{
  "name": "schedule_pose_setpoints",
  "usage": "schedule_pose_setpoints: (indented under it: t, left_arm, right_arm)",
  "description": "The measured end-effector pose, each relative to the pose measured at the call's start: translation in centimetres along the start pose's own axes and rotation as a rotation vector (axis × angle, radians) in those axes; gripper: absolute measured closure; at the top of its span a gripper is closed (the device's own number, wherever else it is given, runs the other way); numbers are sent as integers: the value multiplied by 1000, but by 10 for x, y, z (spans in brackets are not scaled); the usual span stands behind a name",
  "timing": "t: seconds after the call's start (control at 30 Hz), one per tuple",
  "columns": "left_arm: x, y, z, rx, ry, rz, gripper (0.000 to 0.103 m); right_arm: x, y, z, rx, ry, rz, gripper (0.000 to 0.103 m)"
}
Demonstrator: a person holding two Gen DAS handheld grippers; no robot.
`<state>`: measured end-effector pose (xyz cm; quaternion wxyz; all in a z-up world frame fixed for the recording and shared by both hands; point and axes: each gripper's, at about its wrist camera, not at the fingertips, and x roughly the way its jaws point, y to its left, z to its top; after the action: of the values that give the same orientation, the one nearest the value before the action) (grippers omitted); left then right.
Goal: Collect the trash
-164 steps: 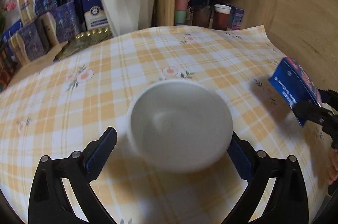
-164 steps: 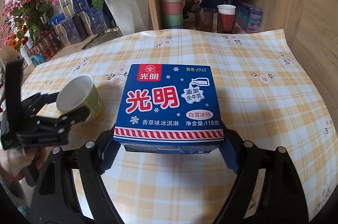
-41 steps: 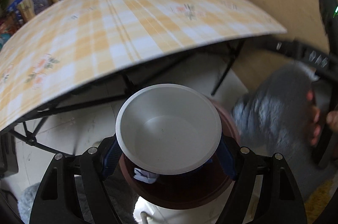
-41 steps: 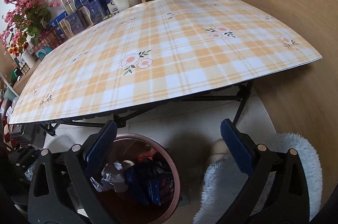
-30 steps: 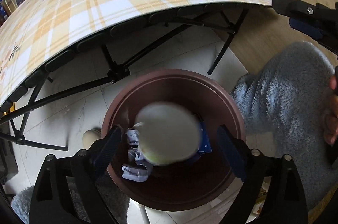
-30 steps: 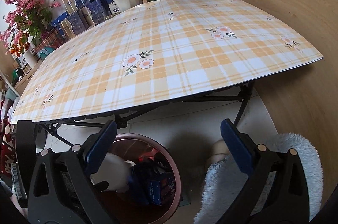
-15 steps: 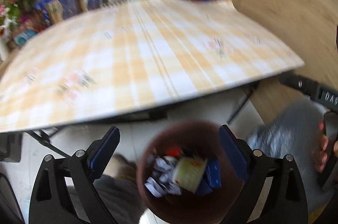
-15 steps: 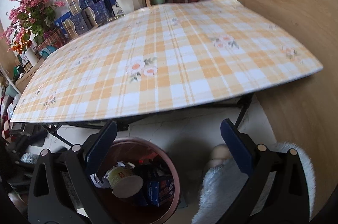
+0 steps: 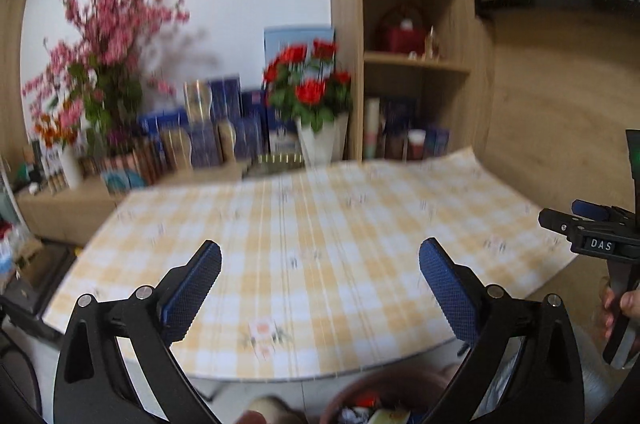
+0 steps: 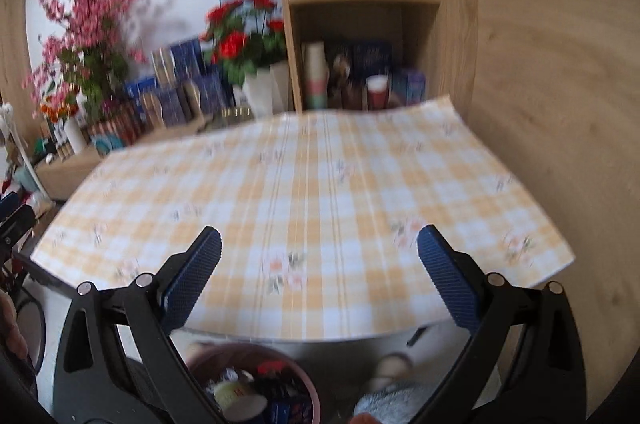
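Observation:
The brown waste bin point(image 10: 298, 376) stands on the floor below the table's near edge, with a paper cup point(image 10: 239, 401) and other scraps lying in it. Only its rim point(image 9: 384, 386) shows at the bottom of the left wrist view. My left gripper point(image 9: 320, 264) hangs above the table's near edge, jaws still opening, nothing between them. My right gripper point(image 10: 319, 252) is open and empty too, raised over the same edge. The right gripper point(image 9: 576, 220) also shows at the right edge of the left wrist view, held by a hand point(image 9: 618, 308).
The table with a yellow checked cloth point(image 10: 304, 192) fills the middle. Behind it stand a white vase of red flowers point(image 10: 260, 88), blue boxes point(image 10: 180, 96), pink blossoms point(image 10: 88, 36) and a wooden shelf point(image 10: 360, 24) with cups. A wooden wall point(image 10: 552, 104) is at the right.
The left gripper let the white cup drop into the bin, then rose and tipped up from the bin to the table. The right gripper rose as well. Both views are blurred by motion.

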<state>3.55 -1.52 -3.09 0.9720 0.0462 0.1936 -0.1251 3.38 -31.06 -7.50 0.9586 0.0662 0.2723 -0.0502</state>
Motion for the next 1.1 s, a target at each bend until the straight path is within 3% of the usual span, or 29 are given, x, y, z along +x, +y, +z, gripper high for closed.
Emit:
schedule_pose_setpoints:
  t: [0.13, 0.33, 0.7, 1.1]
  left_arm:
    - [-18, -2, 22, -9, -35, 11, 6]
    - [-30, -4, 30, -17, -66, 32, 6]
    - [-28, 5, 26, -98, -16, 17, 6]
    - [-31, 0, 27, -59, -21, 22, 6]
  right_arm:
    - [-22, -2, 24, -4, -48, -1, 6]
    - [-32, 3, 28, -25, -33, 23, 6]
    - [-34, 11, 22, -50, -17, 35, 6]
    - [-41, 10, 25, -54, -34, 25, 6]
